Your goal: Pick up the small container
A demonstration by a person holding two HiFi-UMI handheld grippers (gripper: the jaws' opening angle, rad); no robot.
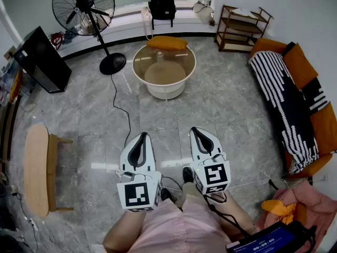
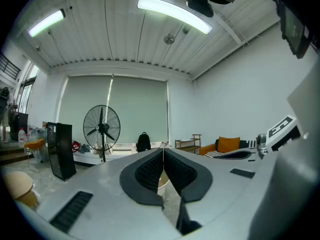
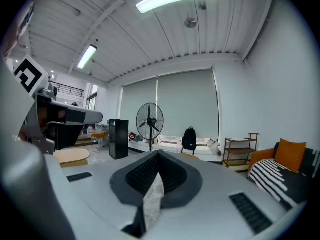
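Two grippers, both shut tip to tip with nothing between the jaws. The left gripper (image 1: 141,136) and right gripper (image 1: 196,131) are held side by side, low in front of the person and over bare grey floor (image 1: 231,115).

I can't pick out the small container for sure. A small pale thing (image 1: 160,56) stands on the round glass coffee table (image 1: 138,67), just beside an orange cushion (image 1: 166,42), but it's too tiny to tell.

That table is well ahead of the grippers. The fan's black cord (image 1: 122,108) snakes across the floor between them. The standing fan (image 1: 84,7) is to the table's left, with a black box unit (image 1: 41,59) further left and a wooden bench (image 1: 36,167) nearer the person. On the right there's a sofa (image 1: 303,70) with a striped blanket (image 1: 281,107), and a backpack (image 1: 161,3) and shelf (image 1: 242,28) sit along the back wall.
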